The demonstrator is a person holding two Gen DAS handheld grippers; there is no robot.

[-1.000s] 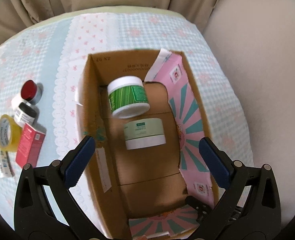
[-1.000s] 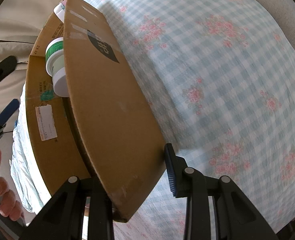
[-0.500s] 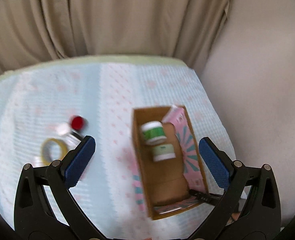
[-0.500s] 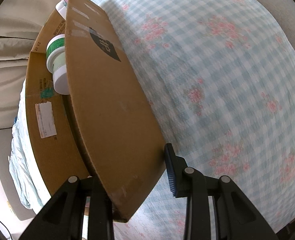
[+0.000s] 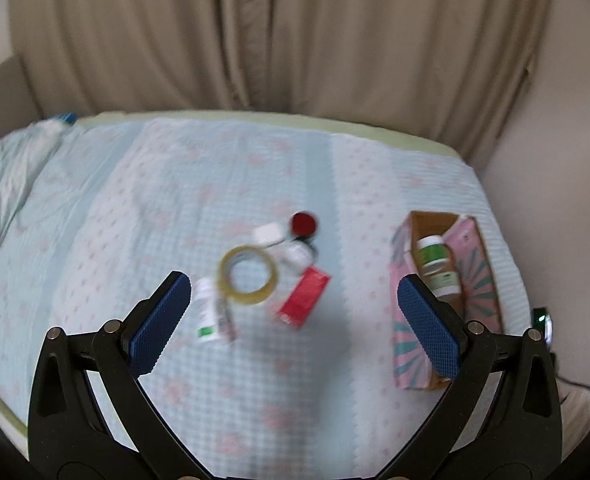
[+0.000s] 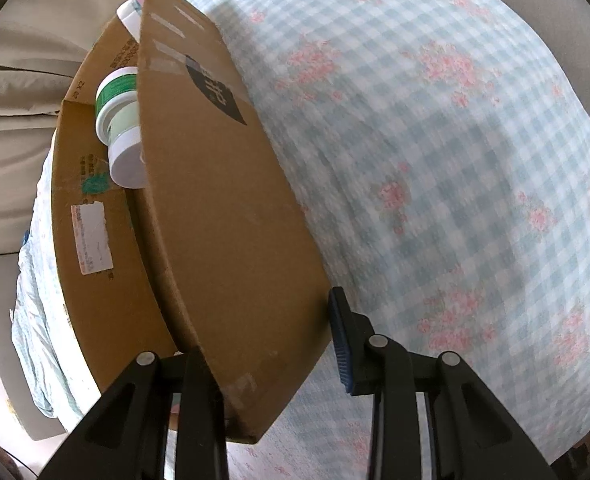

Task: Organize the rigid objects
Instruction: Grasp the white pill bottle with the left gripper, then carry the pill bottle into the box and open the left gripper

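Observation:
In the left wrist view my left gripper [image 5: 295, 314] is open and empty, high above the bed. Below it lie a tape roll [image 5: 248, 275], a red box [image 5: 304, 297], a white tube [image 5: 207, 311], a red-lidded jar [image 5: 304, 224] and a small white jar [image 5: 269, 234]. The cardboard box [image 5: 473, 240] stands at the right with two green-and-white jars [image 5: 437, 264] inside. In the right wrist view my right gripper [image 6: 271, 348] is shut on the cardboard box flap [image 6: 223, 216]; the jars [image 6: 121, 128] show inside.
The bed has a blue checked floral cover [image 6: 455, 160]. Beige curtains [image 5: 255, 32] hang behind the bed, and a wall [image 5: 567, 140] stands at the right. A crumpled blanket [image 5: 11, 176] lies at the far left.
My left gripper has risen and pulled back from over the box, then swung left over the loose items. My right gripper has kept its hold on the box flap.

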